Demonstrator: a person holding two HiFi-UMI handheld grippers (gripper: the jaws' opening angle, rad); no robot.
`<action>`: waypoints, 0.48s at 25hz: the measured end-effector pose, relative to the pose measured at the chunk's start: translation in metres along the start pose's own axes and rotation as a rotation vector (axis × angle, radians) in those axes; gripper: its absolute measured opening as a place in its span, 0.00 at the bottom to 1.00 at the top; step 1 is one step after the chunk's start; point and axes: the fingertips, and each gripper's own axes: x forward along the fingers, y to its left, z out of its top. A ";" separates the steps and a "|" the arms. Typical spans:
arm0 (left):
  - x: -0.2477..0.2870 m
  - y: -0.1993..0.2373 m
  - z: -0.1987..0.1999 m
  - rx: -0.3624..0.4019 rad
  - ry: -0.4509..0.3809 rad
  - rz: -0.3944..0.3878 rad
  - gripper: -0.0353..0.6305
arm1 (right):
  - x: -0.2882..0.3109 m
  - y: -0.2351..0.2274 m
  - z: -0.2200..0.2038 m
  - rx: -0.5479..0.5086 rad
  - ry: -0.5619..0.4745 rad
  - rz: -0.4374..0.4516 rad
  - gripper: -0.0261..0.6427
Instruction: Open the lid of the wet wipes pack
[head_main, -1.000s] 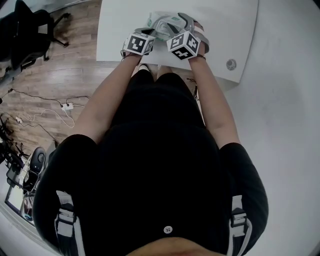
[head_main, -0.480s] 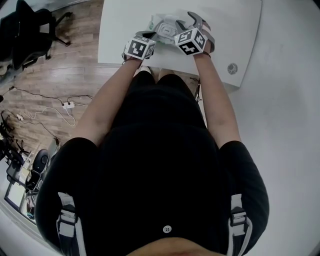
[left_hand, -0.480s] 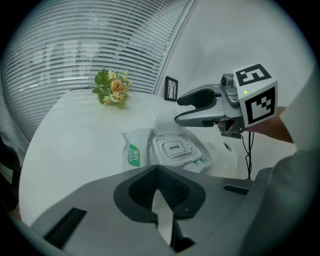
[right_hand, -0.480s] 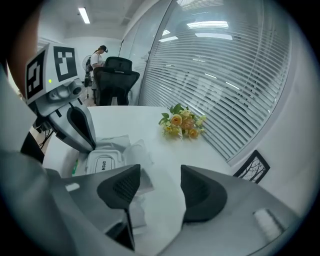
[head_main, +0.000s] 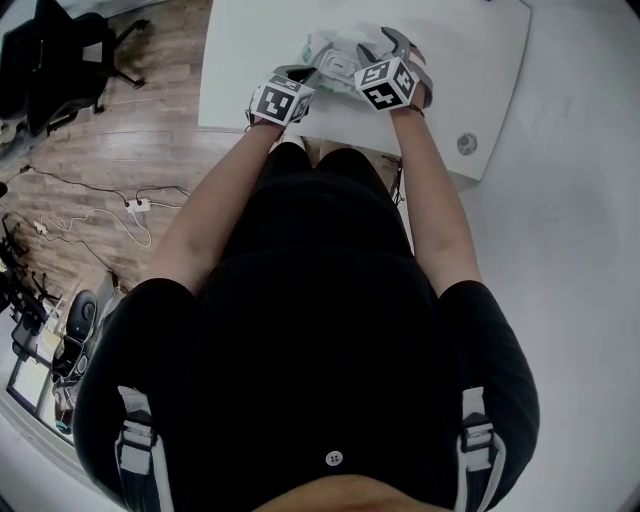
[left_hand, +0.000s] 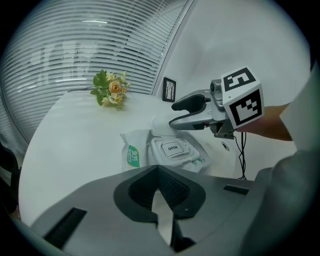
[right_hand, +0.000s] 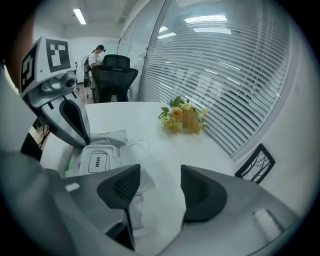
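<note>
While my left tool (left_hand: 159, 182) is pinched shut on a thin white bit of wrap at the near end of the wet wipes pack (left_hand: 172, 150), my right tool (right_hand: 160, 177) hangs over the other side of the pack. Its jaws are wide apart and press on nothing. The pack lies flat on the white surface (left_hand: 75, 130) in front of me. Its tab says OPEN and faces up. A white flap (left_hand: 161, 125) stands up behind the tab, just under my right tool. Some flowers (left_hand: 111, 89) lie farther back on the surface.
</note>
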 end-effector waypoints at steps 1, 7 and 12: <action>0.000 0.000 0.001 0.004 -0.009 -0.004 0.06 | 0.000 0.000 0.000 0.002 0.001 0.000 0.44; -0.013 0.004 0.009 0.032 -0.067 -0.035 0.06 | 0.002 0.004 0.005 0.036 -0.022 0.002 0.44; -0.026 0.000 0.024 0.038 -0.131 -0.057 0.06 | -0.012 0.001 0.006 0.083 -0.043 -0.016 0.44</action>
